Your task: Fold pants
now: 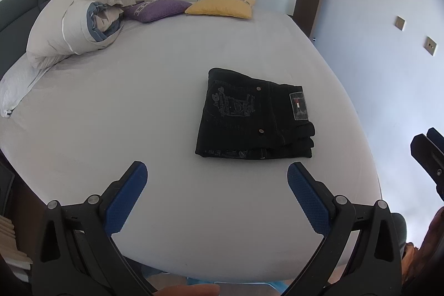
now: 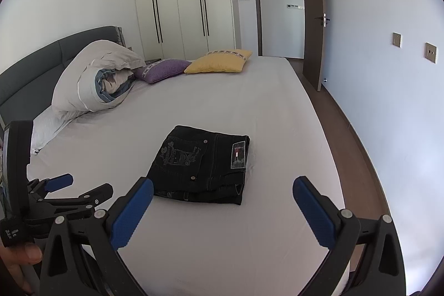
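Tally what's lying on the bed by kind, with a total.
Folded black pants: 1
Cushions: 2, purple cushion and yellow cushion
Rolled duvet: 1
White pillow under the duvet: 1
Total: 5

The right gripper is cut off by the left wrist view's edge. The label on the folded pants is too small to read, and the inner layers are hidden.

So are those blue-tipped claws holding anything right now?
No. The left gripper and right gripper are both open and empty; the folded black denim pants lie untouched on the white bed.
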A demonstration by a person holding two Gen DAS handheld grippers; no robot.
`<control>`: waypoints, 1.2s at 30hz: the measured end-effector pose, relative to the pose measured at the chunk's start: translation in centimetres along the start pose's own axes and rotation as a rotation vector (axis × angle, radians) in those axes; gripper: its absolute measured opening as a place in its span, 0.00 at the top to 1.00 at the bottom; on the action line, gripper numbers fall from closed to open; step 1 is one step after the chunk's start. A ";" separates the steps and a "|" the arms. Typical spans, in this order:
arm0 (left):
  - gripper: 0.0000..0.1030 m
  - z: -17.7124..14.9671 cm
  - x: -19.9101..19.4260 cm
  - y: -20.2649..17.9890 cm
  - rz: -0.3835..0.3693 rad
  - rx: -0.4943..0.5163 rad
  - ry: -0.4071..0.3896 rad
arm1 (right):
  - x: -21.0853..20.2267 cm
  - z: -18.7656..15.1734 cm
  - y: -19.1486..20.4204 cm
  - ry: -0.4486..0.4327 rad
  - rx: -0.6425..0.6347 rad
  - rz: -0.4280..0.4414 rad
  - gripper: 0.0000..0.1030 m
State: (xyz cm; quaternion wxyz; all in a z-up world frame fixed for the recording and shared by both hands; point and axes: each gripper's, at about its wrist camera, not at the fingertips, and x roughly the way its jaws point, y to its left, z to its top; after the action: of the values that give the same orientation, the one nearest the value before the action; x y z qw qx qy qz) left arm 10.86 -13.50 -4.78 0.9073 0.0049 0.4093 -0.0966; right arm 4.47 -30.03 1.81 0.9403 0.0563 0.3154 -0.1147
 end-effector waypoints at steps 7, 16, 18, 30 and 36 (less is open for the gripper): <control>0.00 -0.1 0.2 0.0 -0.001 -0.002 0.004 | 0.1 0.0 0.0 0.006 -0.001 -0.003 0.00; 0.00 -0.3 0.5 -0.2 -0.003 -0.006 0.009 | 0.3 -0.2 0.0 0.011 0.005 -0.004 0.00; 0.00 -0.3 0.5 -0.1 -0.005 -0.006 0.010 | 0.3 -0.2 0.0 0.011 0.005 -0.004 0.00; 0.00 -0.4 0.9 -0.2 -0.006 -0.010 0.019 | 0.6 -0.6 -0.2 0.018 0.007 -0.004 0.00; 0.00 -0.5 0.9 -0.3 -0.006 -0.011 0.018 | 0.7 -0.7 -0.2 0.017 0.007 -0.004 0.00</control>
State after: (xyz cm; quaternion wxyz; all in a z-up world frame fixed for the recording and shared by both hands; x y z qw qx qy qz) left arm 11.01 -13.87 -5.73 0.9032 -0.0006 0.4181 -0.0968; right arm 4.52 -30.20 0.81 0.9372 0.0597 0.3231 -0.1172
